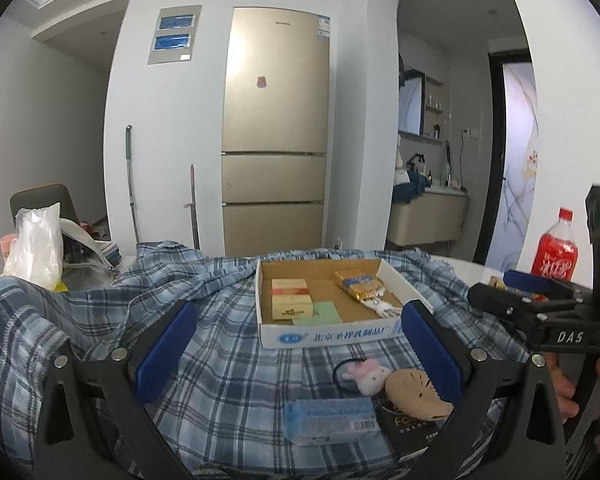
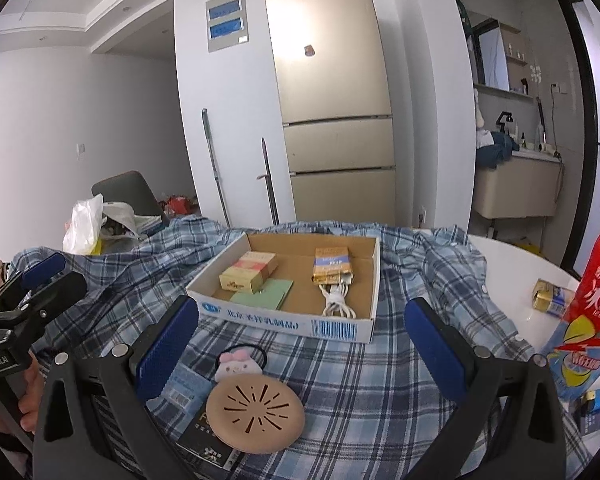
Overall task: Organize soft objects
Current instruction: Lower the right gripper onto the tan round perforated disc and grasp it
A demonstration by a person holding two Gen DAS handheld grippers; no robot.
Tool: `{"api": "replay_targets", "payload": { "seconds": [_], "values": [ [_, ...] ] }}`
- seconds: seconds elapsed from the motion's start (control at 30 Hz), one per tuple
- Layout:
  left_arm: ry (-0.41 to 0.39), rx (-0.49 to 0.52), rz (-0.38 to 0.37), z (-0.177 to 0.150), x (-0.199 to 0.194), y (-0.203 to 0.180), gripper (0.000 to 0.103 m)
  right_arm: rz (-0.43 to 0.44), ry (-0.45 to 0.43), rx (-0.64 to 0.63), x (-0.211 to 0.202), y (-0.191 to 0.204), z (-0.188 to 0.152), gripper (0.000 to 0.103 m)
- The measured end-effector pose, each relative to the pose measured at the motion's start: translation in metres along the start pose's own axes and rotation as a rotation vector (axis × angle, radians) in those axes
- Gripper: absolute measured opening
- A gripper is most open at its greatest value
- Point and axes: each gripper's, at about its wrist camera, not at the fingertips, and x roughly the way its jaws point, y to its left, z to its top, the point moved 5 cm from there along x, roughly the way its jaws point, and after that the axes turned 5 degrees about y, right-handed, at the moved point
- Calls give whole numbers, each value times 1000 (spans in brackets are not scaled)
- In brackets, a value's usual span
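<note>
A blue plaid shirt (image 1: 228, 360) (image 2: 360, 380) is spread over the table. On it lie a pink plush hair tie (image 1: 366, 376) (image 2: 238, 364), a round tan disc (image 1: 414, 394) (image 2: 255, 416), a blue tissue pack (image 1: 330, 420) (image 2: 184, 392) and a black booklet (image 1: 410, 428) (image 2: 208, 440). Behind them stands a shallow cardboard box (image 1: 328, 332) (image 2: 284, 322) holding small boxes, a green card and a white cable. My left gripper (image 1: 300, 350) is open above the tissue pack and plush. My right gripper (image 2: 302, 342) is open over the shirt, with the disc and plush near its left finger.
A red soda bottle (image 1: 554, 250) (image 2: 588, 308) stands at the table's right, with a gold pack (image 2: 550, 298) beside it. A white plastic bag (image 1: 36, 248) (image 2: 82, 226) and clutter sit at the far left. A gold fridge (image 1: 274, 128) stands behind.
</note>
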Motion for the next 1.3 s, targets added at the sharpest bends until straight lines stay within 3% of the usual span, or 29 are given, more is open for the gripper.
{"api": "replay_targets", "payload": {
  "seconds": [0.3,0.53,0.7,0.87,1.3],
  "values": [
    [31,6,-3,-4,5,-5,103,34,39,16,3,-2,-1,103],
    [104,-23,5,-8,13,-1,103,96,170,6,21,9,-9,103],
    [122,-48,3,-10,15,5,103,137,343,-11,48,18,-26,101],
    [124,-96,12,-9,15,17,103,195,483,8,71,22,-48,93],
    [160,-125,12,-13,23,23,103,252,606,1,85,28,-68,92]
  ]
}}
